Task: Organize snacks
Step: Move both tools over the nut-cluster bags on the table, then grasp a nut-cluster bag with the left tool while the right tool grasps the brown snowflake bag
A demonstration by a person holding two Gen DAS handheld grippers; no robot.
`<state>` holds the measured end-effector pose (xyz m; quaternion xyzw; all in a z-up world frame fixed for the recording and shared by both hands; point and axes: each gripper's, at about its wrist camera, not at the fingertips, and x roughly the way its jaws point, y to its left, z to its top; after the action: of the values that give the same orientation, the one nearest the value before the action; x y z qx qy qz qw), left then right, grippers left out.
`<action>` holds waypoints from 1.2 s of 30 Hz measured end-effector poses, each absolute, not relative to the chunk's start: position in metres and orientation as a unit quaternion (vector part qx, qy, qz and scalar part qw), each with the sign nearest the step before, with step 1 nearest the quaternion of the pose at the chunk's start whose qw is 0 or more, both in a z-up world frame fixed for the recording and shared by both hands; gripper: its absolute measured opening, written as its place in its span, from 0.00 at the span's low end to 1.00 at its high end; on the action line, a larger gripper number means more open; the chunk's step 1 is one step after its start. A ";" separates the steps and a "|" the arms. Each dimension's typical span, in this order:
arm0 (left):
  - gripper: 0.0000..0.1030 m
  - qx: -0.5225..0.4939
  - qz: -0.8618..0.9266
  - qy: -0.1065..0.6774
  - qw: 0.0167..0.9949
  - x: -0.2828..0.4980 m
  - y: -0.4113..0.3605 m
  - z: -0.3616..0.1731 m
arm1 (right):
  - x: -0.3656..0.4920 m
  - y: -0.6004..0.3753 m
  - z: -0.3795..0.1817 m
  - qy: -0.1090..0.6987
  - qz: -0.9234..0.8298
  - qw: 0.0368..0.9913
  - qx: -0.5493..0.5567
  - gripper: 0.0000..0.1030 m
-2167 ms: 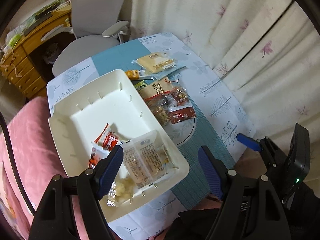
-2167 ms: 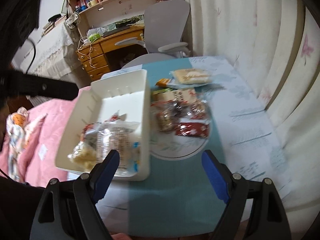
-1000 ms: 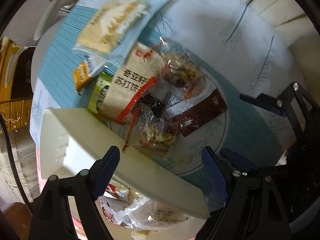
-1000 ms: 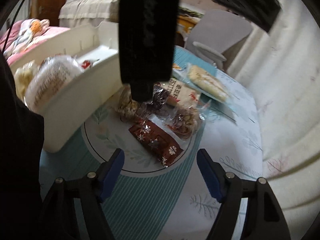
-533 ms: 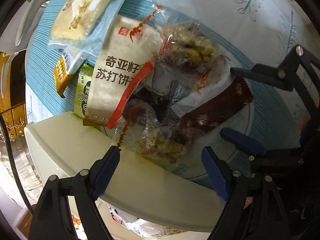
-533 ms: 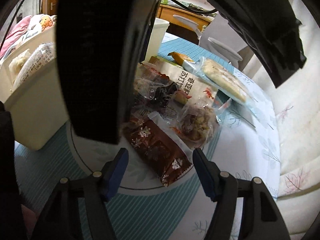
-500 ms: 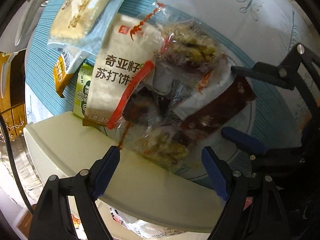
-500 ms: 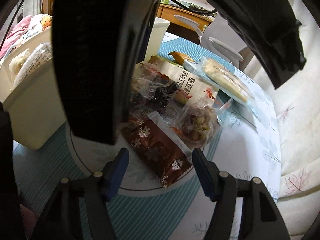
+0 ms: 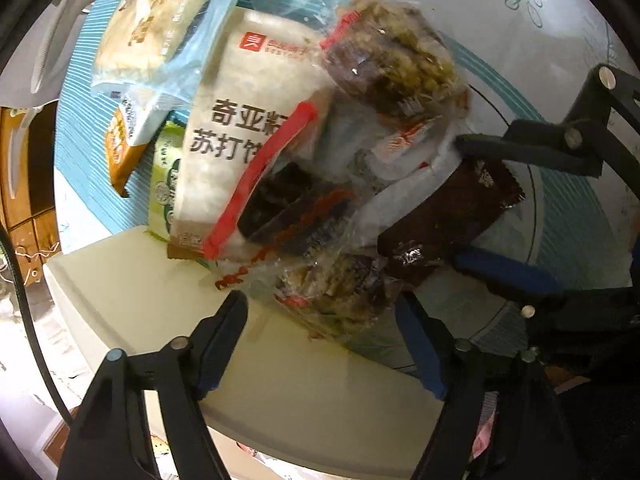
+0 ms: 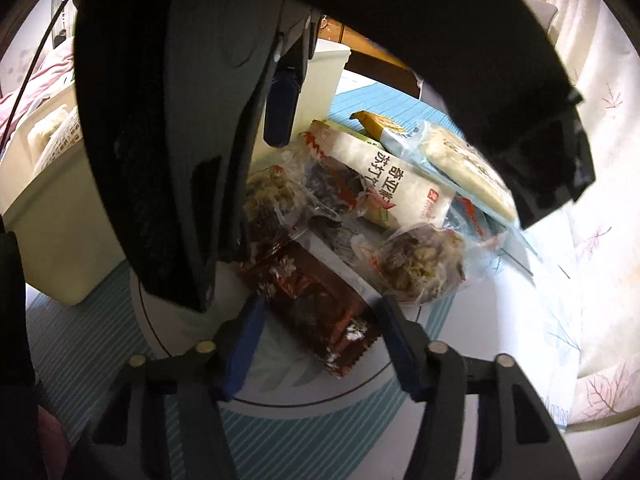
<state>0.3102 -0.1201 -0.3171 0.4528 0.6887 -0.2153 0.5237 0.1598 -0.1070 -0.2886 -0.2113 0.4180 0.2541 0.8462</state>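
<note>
A pile of snack packets is seen on the round-patterned tablecloth [image 10: 460, 368], just right of the white bin [image 9: 152, 300]. The left gripper [image 9: 320, 320] is held spread wide above the pile, its blue-padded fingers [image 9: 224, 336] on either side of a clear-wrapped nut cake [image 9: 340, 288] at the near edge of the pile, beside the bin wall; whether the pads touch the wrapper cannot be told. The right gripper [image 10: 316, 328] is likewise released, its two fingers straddling the near end of the dark red packet [image 10: 312, 300] without closing on it. That packet lies flat, its long axis running from near right to far left in the right wrist view, the near end pointing toward the gripper. Behind it a second clear-wrapped nut cake [image 10: 420, 260] is seen, and farther back the white cracker packet [image 10: 388, 184], its long axis slanting from far left to near right. Over the cracker packet's far end a pale blue pastry packet [image 10: 464, 164] is laid. An orange-tipped packet [image 10: 380, 124] lies at the far side, pointing left.
</note>
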 end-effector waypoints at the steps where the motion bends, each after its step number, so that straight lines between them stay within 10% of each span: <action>1: 0.70 0.452 -0.215 0.689 0.524 0.310 -0.120 -0.317 | 0.160 -0.107 -0.288 0.419 0.253 0.846 -0.211 0.45; 10: 0.44 0.444 -0.213 0.696 0.522 0.292 -0.117 -0.319 | 0.164 -0.110 -0.283 0.432 0.243 0.844 -0.206 0.27; 15: 0.07 0.412 -0.201 0.715 0.528 0.289 -0.106 -0.323 | 0.157 -0.115 -0.278 0.445 0.227 0.844 -0.196 0.12; 36: 0.03 0.233 -0.237 0.691 0.642 0.303 -0.060 -0.217 | 0.122 -0.127 -0.235 0.491 0.152 0.857 -0.045 0.01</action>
<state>0.3032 -0.0597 -0.2167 0.2328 0.6910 -0.2368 0.6420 0.1222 -0.1274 -0.2349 -0.0448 0.4908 0.1516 0.8568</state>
